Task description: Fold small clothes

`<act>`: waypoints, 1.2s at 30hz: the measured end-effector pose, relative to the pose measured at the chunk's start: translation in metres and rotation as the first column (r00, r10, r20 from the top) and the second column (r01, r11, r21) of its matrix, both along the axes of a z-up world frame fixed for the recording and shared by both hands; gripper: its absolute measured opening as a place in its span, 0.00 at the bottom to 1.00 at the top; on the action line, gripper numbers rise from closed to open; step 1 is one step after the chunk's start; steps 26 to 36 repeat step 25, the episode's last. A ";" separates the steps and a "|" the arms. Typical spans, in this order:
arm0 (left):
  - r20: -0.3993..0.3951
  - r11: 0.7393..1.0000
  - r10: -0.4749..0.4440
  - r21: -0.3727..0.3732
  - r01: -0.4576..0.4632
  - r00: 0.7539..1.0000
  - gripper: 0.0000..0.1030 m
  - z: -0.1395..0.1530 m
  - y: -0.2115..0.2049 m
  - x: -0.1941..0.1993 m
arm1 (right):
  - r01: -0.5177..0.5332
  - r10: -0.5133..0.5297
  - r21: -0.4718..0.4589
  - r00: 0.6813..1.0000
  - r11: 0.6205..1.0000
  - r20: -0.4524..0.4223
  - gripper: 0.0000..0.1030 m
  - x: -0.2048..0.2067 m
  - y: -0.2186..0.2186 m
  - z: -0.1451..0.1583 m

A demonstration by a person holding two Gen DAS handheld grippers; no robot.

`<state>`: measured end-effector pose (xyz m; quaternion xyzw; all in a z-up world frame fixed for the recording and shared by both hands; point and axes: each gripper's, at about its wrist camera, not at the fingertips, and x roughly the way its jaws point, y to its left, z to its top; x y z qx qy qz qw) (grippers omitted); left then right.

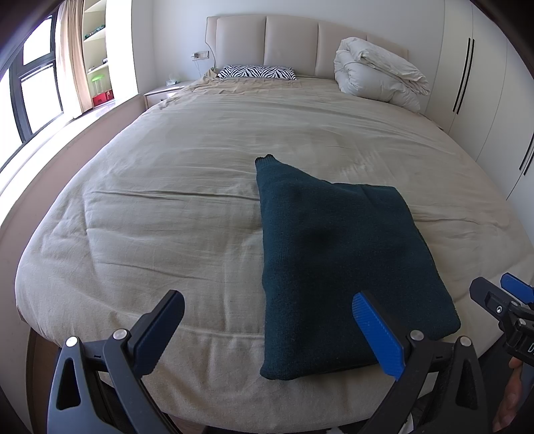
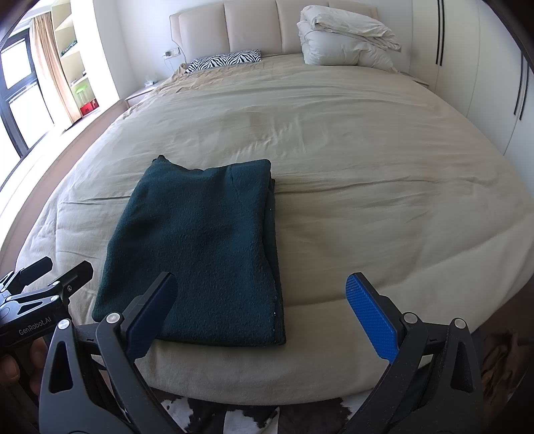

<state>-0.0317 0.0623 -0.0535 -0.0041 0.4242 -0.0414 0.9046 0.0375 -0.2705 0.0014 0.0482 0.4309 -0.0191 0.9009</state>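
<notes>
Lying folded into a neat rectangle near the foot of a beige-covered bed [image 1: 167,187], a dark green sweater [image 1: 337,267] sits untouched as the left gripper [image 1: 267,330] and right gripper [image 2: 263,310] hover just short of it, both spread wide and holding nothing.

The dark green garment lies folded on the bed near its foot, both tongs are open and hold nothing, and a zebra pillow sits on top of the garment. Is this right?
Not quite. The zebra pillow lies far from the dark green garment, up by the headboard, as the right wrist view shows. The rest holds.
</notes>
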 end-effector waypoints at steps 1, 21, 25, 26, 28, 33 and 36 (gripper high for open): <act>0.000 1.000 0.000 0.000 0.000 1.000 1.00 0.000 0.000 0.000 | 0.000 0.000 0.001 1.000 1.000 0.000 1.00 0.000 0.000 0.000; 0.001 1.000 -0.004 -0.001 0.004 1.000 1.00 -0.003 0.002 0.000 | -0.003 0.003 0.005 1.000 1.000 -0.011 1.00 -0.003 0.001 -0.004; 0.006 1.000 -0.007 0.006 0.007 1.000 1.00 -0.004 0.002 -0.001 | -0.005 0.005 0.009 1.000 1.000 -0.017 1.00 -0.003 0.000 -0.005; 0.006 1.000 -0.007 0.006 0.007 1.000 1.00 -0.004 0.002 -0.001 | -0.005 0.005 0.009 1.000 1.000 -0.017 1.00 -0.003 0.000 -0.005; 0.006 1.000 -0.007 0.006 0.007 1.000 1.00 -0.004 0.002 -0.001 | -0.005 0.005 0.009 1.000 1.000 -0.017 1.00 -0.003 0.000 -0.005; 0.006 1.000 -0.007 0.006 0.007 1.000 1.00 -0.004 0.002 -0.001 | -0.005 0.005 0.009 1.000 1.000 -0.017 1.00 -0.003 0.000 -0.005; 0.006 1.000 -0.007 0.006 0.007 1.000 1.00 -0.004 0.002 -0.001 | -0.005 0.005 0.009 1.000 1.000 -0.017 1.00 -0.003 0.000 -0.005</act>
